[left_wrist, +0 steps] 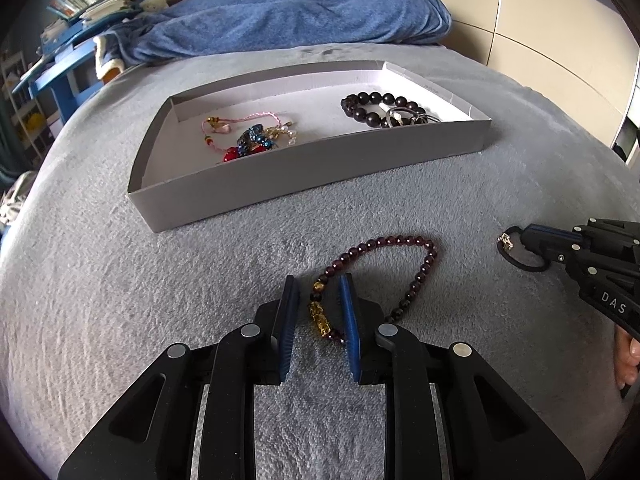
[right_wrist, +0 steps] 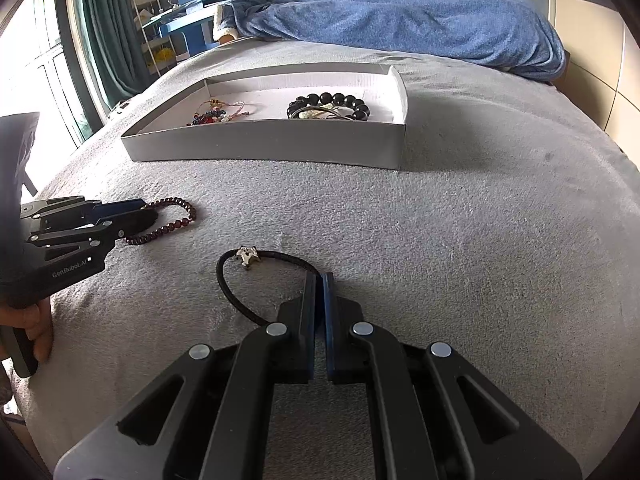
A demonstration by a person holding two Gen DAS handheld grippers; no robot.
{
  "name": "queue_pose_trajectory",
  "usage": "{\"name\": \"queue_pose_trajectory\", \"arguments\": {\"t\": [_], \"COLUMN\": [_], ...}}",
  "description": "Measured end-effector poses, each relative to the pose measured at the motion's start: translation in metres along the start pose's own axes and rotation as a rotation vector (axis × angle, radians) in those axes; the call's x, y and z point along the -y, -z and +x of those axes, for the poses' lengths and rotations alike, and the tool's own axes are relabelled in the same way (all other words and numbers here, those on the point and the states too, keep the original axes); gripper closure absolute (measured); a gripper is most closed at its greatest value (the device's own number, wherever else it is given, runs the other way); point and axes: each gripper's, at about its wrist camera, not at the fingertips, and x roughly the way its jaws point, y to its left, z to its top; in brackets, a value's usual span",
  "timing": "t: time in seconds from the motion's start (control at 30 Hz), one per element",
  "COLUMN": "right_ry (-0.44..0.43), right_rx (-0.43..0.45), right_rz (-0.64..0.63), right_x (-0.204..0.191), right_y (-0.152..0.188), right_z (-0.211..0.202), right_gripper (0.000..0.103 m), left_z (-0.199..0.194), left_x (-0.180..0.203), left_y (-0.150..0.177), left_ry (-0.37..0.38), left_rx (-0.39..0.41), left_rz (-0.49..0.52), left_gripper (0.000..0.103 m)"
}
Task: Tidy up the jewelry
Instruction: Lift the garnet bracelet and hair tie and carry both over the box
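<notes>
The dark red bead bracelet (left_wrist: 384,276) is lying flat on the grey blanket (left_wrist: 120,280), in the open strip between the grey tray (left_wrist: 304,176) and the near edge of the bed. Its amber beads (left_wrist: 318,312) are sitting between the fingers of the left gripper (left_wrist: 320,284), and its far curve is stopping short of the tray's front wall, with bare blanket between. The left gripper's jaws are standing apart; the strand is crossing the gap, running close against the right-hand pad (left_wrist: 349,320), and whether that pad is touching it cannot be told. The gripper is angling downward toward the blanket, fingertips near the fabric.

Well to the right, the black cord band (right_wrist: 256,280) with a small silver charm (right_wrist: 249,257) is lying on the blanket. The right gripper (right_wrist: 318,280) is pressed together on the cord where the loop is meeting its fingertips, also tilting down. A hand (right_wrist: 36,332) is gripping the left tool's handle in the right wrist view.

Open blanket is lying to the left of the bracelet and between the two grippers. The tray is resting farther back, open-topped, with low walls. Inside it, at the left, a pink cord with coloured charms (left_wrist: 248,140) is lying in a tangle; at the right, a black bead bracelet (left_wrist: 376,108) is lying against silver rings (left_wrist: 400,117). A blue blanket (left_wrist: 300,12) is heaped beyond the tray.
</notes>
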Motion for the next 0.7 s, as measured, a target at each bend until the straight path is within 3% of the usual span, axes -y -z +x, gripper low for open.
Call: {"name": "queue_pose_trajectory", "arguments": {"t": [0.13, 0.33, 0.7], "right_ry": [0.004, -0.023, -0.064], "right_rx": [0.001, 0.013, 0.055], "right_rz": [-0.004, 0.018, 0.037], "right_x": [0.000, 0.003, 0.006], "right_y": [0.000, 0.000, -0.013], "right_z": [0.000, -0.004, -0.020], "right_gripper": [0.100, 0.100, 0.100], "left_z": [-0.001, -0.009, -0.036], "left_x": [0.003, -0.004, -0.005], "left_y": [0.000, 0.001, -0.007], "left_ry": [-0.016, 0.028, 0.105], "left_rx": [0.001, 0.028, 0.095], "left_rz": [0.017, -0.017, -0.010], "left_gripper": [0.081, 0.095, 0.096]}}
